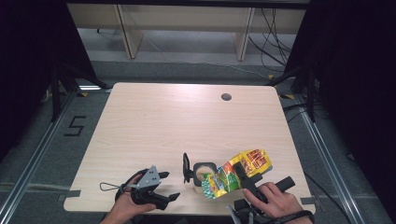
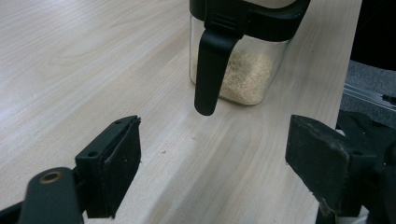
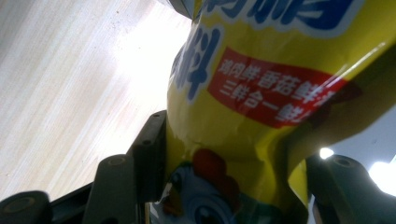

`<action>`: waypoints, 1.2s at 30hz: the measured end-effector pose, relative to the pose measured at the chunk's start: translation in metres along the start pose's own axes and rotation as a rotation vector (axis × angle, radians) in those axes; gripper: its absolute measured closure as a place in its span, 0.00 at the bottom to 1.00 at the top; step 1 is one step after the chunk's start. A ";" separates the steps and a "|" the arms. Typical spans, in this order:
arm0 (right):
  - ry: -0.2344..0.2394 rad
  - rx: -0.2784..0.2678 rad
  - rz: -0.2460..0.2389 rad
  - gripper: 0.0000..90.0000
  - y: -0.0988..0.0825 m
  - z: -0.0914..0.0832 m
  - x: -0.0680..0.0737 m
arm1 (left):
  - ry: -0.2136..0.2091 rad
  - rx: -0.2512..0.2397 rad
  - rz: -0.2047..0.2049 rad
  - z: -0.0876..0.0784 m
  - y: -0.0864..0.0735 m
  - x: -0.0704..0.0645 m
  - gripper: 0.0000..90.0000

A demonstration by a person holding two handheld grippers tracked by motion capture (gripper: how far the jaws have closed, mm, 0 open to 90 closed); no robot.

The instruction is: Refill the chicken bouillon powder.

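A small clear container [image 1: 204, 169] with pale granules in it stands near the table's front edge, its black lid [image 1: 187, 168] flipped open to the left. A yellow seasoning bag [image 1: 254, 161] lies tilted with its lower end over the container's mouth. My right gripper [image 1: 243, 177] is shut on the bag's middle; the right gripper view has the bag [image 3: 271, 84] pinched between the jaws of that gripper [image 3: 229, 182]. My left gripper [image 1: 169, 185] rests open just left of the container. From the left gripper [image 2: 215, 154], the container [image 2: 243, 74] and hanging lid flap [image 2: 210, 70] lie ahead, untouched.
The wooden table [image 1: 163, 121] has a round cable hole [image 1: 226, 97] at the back right. Its front edge runs just under both hands. Dark stands and cables flank the table on the floor.
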State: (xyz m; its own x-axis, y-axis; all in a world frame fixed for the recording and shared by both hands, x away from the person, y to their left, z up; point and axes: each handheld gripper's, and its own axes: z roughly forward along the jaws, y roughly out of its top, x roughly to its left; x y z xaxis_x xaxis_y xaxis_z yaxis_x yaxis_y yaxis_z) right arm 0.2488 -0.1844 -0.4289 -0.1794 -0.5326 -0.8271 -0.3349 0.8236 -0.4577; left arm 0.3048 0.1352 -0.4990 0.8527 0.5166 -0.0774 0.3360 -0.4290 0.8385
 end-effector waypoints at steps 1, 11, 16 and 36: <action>0.012 0.005 -0.018 0.51 0.000 0.001 0.000 | 0.005 0.002 0.000 0.000 0.000 0.000 0.20; 0.011 0.006 -0.001 0.51 -0.001 0.002 0.002 | -0.003 -0.001 -0.001 0.000 0.000 0.000 0.20; 0.012 0.007 0.002 0.51 -0.001 0.001 0.002 | -0.002 -0.001 0.000 0.000 0.000 0.000 0.20; -0.018 0.004 -0.036 0.51 0.006 0.002 -0.002 | -0.001 0.005 0.010 0.002 0.000 0.000 0.20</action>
State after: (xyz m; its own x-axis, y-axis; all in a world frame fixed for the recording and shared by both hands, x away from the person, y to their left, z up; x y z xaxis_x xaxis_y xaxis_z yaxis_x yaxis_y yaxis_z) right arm 0.2495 -0.1777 -0.4304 -0.1501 -0.5582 -0.8160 -0.3371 0.8048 -0.4885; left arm 0.3052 0.1342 -0.5002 0.8567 0.5111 -0.0698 0.3292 -0.4376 0.8367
